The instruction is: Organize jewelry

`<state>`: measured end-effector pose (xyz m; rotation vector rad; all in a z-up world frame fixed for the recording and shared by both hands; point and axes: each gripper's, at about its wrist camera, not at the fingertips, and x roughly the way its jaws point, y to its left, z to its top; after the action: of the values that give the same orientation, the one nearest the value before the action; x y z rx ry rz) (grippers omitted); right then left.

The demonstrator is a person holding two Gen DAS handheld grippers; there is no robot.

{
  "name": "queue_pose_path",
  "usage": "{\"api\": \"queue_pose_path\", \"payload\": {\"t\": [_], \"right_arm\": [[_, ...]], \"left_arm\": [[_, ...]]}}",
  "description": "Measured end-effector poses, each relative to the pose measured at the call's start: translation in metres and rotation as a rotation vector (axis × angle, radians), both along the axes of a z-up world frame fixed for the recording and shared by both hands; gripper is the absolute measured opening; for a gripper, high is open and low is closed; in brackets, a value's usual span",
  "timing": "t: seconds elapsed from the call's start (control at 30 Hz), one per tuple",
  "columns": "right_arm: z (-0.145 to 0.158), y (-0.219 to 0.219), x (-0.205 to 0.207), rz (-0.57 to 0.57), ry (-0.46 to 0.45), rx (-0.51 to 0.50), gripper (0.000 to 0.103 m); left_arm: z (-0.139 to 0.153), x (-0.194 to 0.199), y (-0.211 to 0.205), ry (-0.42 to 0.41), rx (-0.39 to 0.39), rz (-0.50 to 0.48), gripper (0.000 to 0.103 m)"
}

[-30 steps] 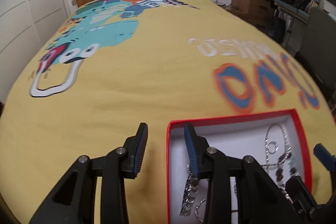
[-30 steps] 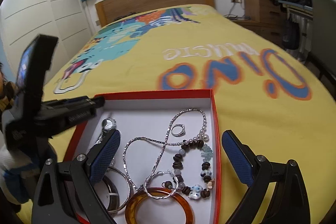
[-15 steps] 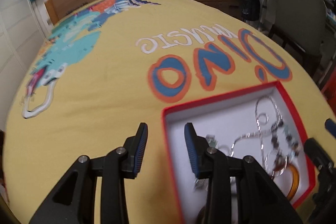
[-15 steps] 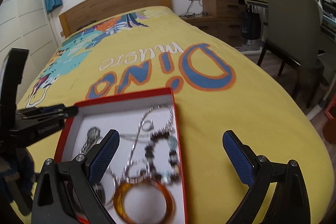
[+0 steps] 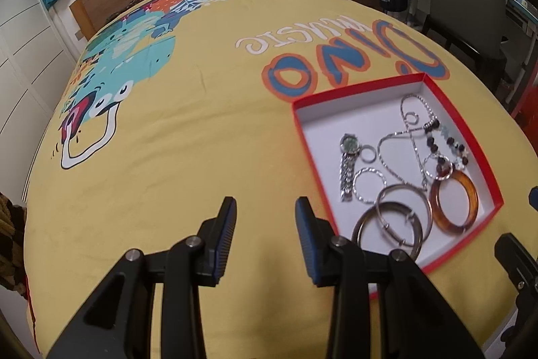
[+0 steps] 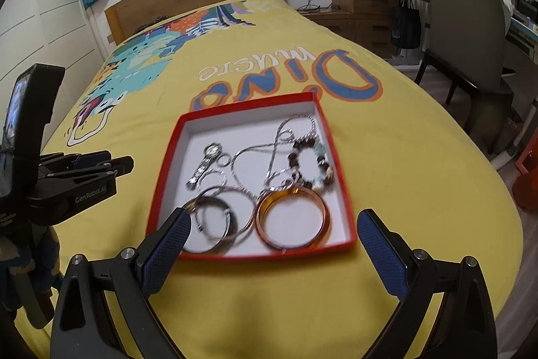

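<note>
The bed (image 6: 386, 157) with its yellow cover carries everything, a soft, wide place where I can reach in from the near edge with both tools. On it lies the red box (image 6: 333, 140), shallow and open-topped, so each piece shows and can be lifted straight out; all the jewelry I can see lies inside it. Near its front wall are the amber bangle (image 6: 292, 221) and two silver bangles (image 6: 215, 221), overlapping one another. Behind them the silver chain (image 6: 255, 153) loops across the floor of the box and tangles with the beaded bracelet (image 6: 312, 164); the watch (image 6: 205, 164) lies by the left wall with small rings beside it.

My right tool (image 6: 272, 254) is spread wide and empty, held just short of the box's near edge, I judge so that I can survey the lot. My left tool (image 5: 265, 238) is parted a little, grips nothing, and hangs over bare cover left of the box.

A second ago my left tool straddled the box's left wall and my right tool's tips reached in over the bangles; both have since pulled back and up, and the whole box now shows
</note>
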<state>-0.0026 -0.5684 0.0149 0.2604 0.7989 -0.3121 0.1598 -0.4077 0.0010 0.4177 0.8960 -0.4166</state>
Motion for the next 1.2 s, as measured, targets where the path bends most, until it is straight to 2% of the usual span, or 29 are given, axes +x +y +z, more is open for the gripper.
{"api": "queue_pose_path", "payload": {"t": [0.4,1.2], "right_arm": [[-0.005,0.014,-0.010,-0.028,0.042,-0.002,0.099],[-0.010,0.014,-0.013,-0.029,0.063,0.008,0.100]], "left_arm": [[-0.006,-0.016,0.028,0.004,0.025,-0.017,0.035],[-0.011,-0.036,0.028,0.038,0.041,-0.060,0.035]]}}
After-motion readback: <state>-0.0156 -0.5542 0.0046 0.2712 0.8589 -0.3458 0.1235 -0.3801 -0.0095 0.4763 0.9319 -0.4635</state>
